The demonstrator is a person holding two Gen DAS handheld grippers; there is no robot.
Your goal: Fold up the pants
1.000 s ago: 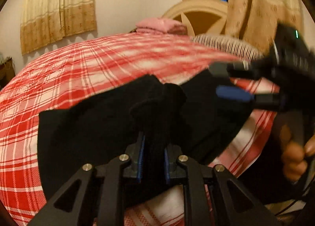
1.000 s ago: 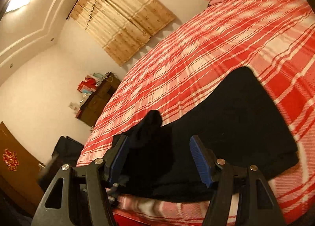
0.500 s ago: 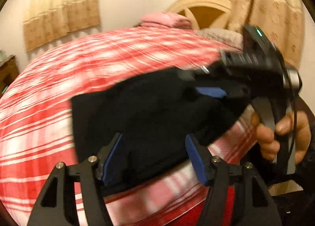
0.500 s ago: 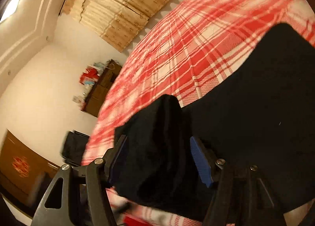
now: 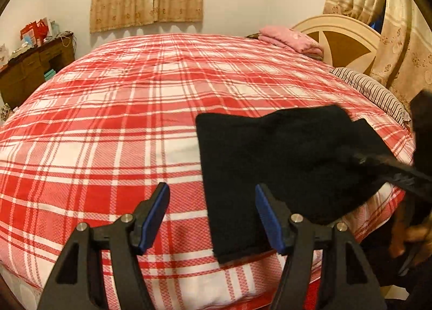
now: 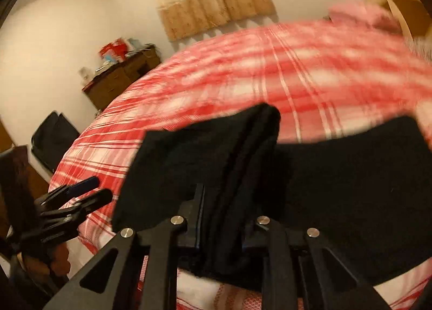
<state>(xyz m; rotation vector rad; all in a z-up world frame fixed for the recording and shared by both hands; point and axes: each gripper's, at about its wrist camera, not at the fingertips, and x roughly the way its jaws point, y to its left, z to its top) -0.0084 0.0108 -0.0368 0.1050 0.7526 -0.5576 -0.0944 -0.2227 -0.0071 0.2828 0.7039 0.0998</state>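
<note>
The pants (image 5: pixel 283 164) lie as a dark, partly folded slab at the near edge of the red plaid bed (image 5: pixel 135 110), and the coming move turns on which gripper has them. The right gripper (image 6: pixel 221 218) is clenched on a bunched ridge of the black cloth, which rises between its fingers toward twelve o'clock in the right wrist view; the rest of the pants (image 6: pixel 351 188) spreads away toward three o'clock, so the long axis runs roughly from nine to three across that view. The left gripper (image 5: pixel 212 215) is released, its blue pads spread wide and nothing between them. In its own view the near left corner of the pants overlaps the right finger (image 5: pixel 267 218), and the bulk of the cloth sits toward two o'clock. In the right wrist view the left gripper (image 6: pixel 81 193) appears at about eight o'clock, just off the cloth's left edge and apart from it.

A second ago the roles were reversed: the left was pinching a fold while the right stood spread over the cloth. Half a second ago both were spread. The right arm is now the one placed to carry the fold, probably across toward three o'clock.
</note>
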